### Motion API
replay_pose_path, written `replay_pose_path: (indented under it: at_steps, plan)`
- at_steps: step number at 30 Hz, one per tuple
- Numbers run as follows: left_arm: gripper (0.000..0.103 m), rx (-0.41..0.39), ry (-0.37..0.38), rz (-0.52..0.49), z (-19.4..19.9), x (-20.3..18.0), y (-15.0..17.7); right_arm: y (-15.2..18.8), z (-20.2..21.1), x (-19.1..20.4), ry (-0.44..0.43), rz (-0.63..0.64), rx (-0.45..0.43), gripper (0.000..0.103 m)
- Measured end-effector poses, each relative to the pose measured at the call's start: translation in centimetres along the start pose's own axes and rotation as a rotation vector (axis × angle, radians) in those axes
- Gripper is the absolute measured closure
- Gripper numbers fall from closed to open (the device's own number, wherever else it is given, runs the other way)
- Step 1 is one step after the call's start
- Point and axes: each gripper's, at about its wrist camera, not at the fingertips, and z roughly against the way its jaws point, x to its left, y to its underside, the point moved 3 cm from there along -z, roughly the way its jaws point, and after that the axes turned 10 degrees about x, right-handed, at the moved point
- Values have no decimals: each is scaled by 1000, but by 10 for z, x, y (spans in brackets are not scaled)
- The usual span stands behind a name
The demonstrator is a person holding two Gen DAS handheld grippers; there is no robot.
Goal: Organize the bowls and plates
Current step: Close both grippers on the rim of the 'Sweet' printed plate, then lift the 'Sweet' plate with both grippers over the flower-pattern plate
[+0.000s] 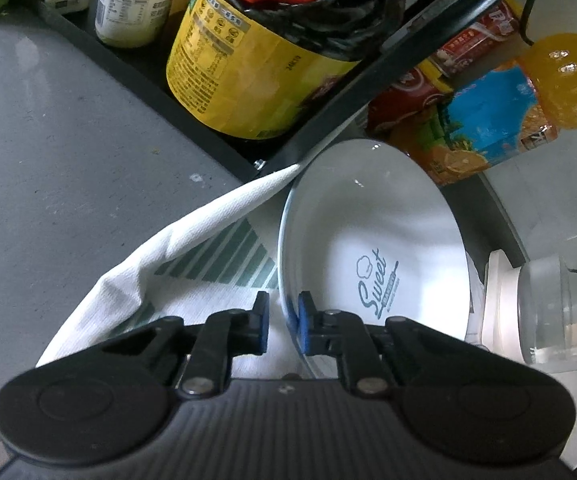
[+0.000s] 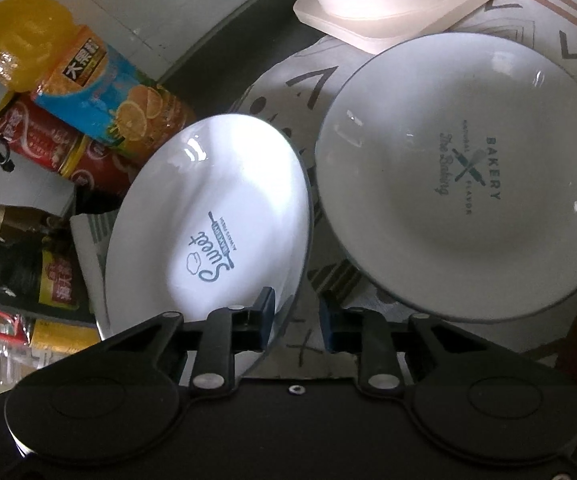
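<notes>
A white bowl printed "Sweet" [image 1: 372, 248] lies on a patterned cloth [image 1: 192, 248]. My left gripper [image 1: 283, 322] straddles its near rim, jaws a little apart, one finger inside and one outside. In the right wrist view the same bowl [image 2: 216, 208] sits left of a second white bowl printed "Bakery" [image 2: 464, 168]. My right gripper [image 2: 298, 316] is open with the "Sweet" bowl's rim between its fingers.
A black rack [image 1: 192, 108] holds a yellow-labelled jar [image 1: 256, 64] and a white bottle [image 1: 136, 4]. An orange juice bottle [image 2: 76, 88] and red cans [image 2: 52, 144] stand behind the bowls. A glass kettle on a white base [image 2: 400, 0] stands at the back.
</notes>
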Motion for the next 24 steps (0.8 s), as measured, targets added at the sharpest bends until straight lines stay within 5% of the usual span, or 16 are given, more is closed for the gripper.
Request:
replay_pose_path:
  at_steps: [5, 9, 24]
  plan:
    - [96, -11, 2, -39, -1, -4, 1, 0, -4, 3, -1, 23, -18, 90]
    - [96, -69, -1, -103, 10, -9, 4, 2, -4, 8, 0, 71, -48, 91]
    - [95, -67, 12, -153, 44, -4, 28, 26, 31, 7, -15, 167, -138, 90]
